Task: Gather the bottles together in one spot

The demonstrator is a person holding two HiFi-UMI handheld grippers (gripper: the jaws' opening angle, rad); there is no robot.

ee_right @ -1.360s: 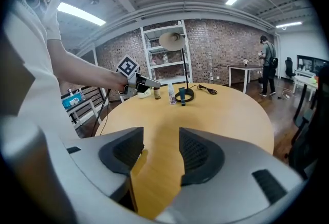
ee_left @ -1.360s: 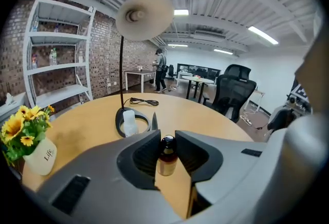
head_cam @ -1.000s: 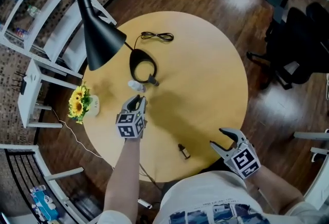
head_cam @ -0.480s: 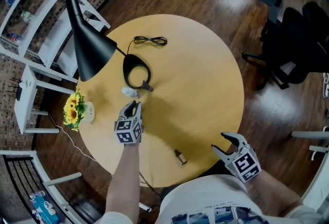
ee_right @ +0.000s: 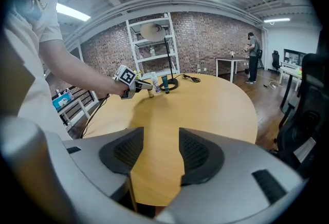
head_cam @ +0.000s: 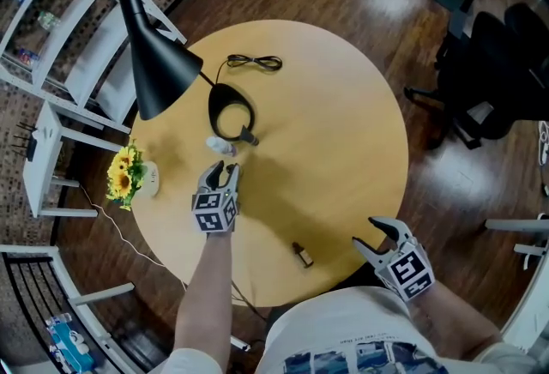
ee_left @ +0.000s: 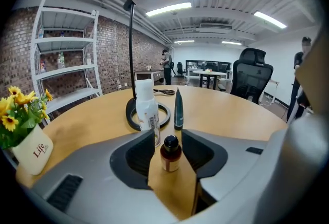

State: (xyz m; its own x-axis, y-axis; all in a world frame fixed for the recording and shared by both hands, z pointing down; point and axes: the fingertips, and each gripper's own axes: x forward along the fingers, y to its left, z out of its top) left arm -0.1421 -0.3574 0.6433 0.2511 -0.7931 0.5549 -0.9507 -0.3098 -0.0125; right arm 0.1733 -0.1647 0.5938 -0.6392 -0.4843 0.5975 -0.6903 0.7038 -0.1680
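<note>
A small brown bottle (ee_left: 170,153) with a black cap stands upright on the round wooden table (head_cam: 343,132) between the jaws of my left gripper (ee_left: 169,148). The jaws have just been opening, and the pads stand clear of the bottle. Just beyond it stand a white bottle (ee_left: 145,110) and a dark green pointed bottle (ee_left: 178,110); the head view shows the white bottle (head_cam: 219,143) ahead of the left gripper (head_cam: 225,168). Another small brown bottle (head_cam: 302,255) lies near the table's front edge. My right gripper (head_cam: 377,239) hovers open and empty at that edge.
A black lamp has its ring base (head_cam: 233,119) right behind the bottles and its shade (head_cam: 159,63) over the table's left side. A black cable (head_cam: 255,63) lies at the far side. A sunflower vase (head_cam: 129,177) stands at the left edge. Shelving and office chairs surround the table.
The left gripper's jaws have spread apart and let go of the small brown bottle, which stays standing between them. Both hands have hardly moved.
</note>
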